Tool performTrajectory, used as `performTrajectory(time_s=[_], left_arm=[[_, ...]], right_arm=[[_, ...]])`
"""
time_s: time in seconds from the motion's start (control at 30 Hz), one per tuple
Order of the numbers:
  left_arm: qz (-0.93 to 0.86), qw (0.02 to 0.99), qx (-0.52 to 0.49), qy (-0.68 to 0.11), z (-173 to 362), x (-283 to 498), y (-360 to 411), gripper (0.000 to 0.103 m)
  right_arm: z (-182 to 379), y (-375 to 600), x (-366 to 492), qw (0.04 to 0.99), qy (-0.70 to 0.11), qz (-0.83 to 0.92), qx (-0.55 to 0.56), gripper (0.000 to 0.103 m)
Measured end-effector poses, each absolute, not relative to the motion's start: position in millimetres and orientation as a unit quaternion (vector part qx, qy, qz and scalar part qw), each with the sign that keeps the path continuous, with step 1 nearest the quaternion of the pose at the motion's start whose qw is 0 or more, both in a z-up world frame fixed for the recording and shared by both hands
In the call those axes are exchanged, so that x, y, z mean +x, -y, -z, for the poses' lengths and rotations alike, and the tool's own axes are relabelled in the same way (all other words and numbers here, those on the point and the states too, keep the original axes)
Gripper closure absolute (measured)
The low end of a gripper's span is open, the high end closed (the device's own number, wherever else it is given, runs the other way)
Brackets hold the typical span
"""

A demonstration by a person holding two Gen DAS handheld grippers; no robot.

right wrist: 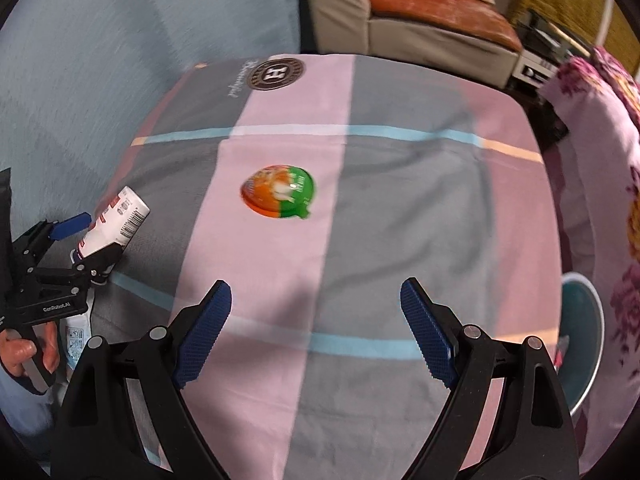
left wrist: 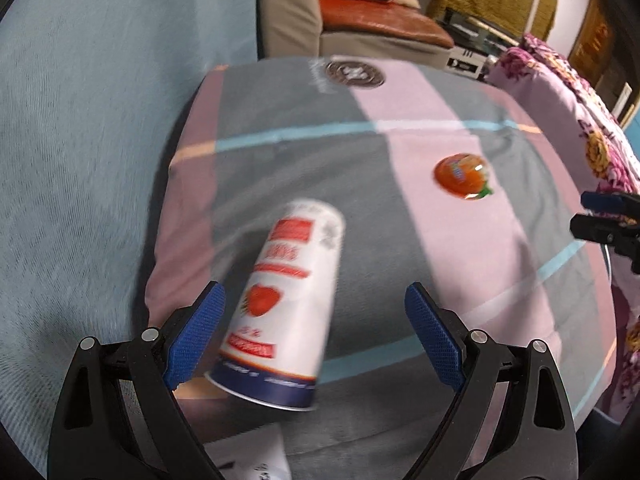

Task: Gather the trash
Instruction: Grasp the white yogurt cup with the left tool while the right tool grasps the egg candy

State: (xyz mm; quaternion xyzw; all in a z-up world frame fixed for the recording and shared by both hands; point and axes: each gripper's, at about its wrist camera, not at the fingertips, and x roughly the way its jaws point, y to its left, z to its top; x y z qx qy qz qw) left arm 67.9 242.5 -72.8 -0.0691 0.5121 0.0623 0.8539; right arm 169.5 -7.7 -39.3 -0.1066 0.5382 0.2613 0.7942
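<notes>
A white paper cup [left wrist: 288, 300] with a strawberry print and a dark blue rim lies on its side on the striped bedsheet [left wrist: 400, 240]. It sits between the wide-open jaws of my left gripper [left wrist: 316, 332], close to the left pad; the right pad stands well clear of it. The right wrist view shows that cup [right wrist: 116, 224] and the left gripper [right wrist: 92, 240] at the far left, with a hand on the grip. An orange and green jelly cup [right wrist: 278, 192] lies on the sheet ahead of my right gripper [right wrist: 316, 320], which is open with nothing between its fingers. The left wrist view shows the jelly cup [left wrist: 462, 176] too.
A floral quilt [right wrist: 600, 200] is bunched along the right side, with a teal basin [right wrist: 580, 340] below it. A beige sofa with a red cushion [left wrist: 380, 24] stands beyond the bed. A white packet [left wrist: 248, 456] lies under the left gripper. A blue cover [left wrist: 100, 120] lies to the left.
</notes>
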Motion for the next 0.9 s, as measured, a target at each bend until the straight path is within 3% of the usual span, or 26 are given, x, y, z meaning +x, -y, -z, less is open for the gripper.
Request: performTrajectory(time_s=[0.17,0.27,0.9], left_arm=[[-0.058,0.845,-0.079,-0.526,90.7,70.1,-252.2,0.013],[-0.053,0.841,-0.088,-0.531,97.6,73.7,-254.1,0.048],[-0.054,0.850,-0.119,-0.510,97.3,108.2,-252.6,0.049]], right_arm=[[47.6,-13.3,179.6,0.790,-0.537,-0.270,-0.123,0.020],[51.2,-20.9,186.2,0.787,-0.537,-0.274,-0.131,0.020],[92.2,-79.6,238.0,0.760,-0.507,-0.353,-0.204,0.021]])
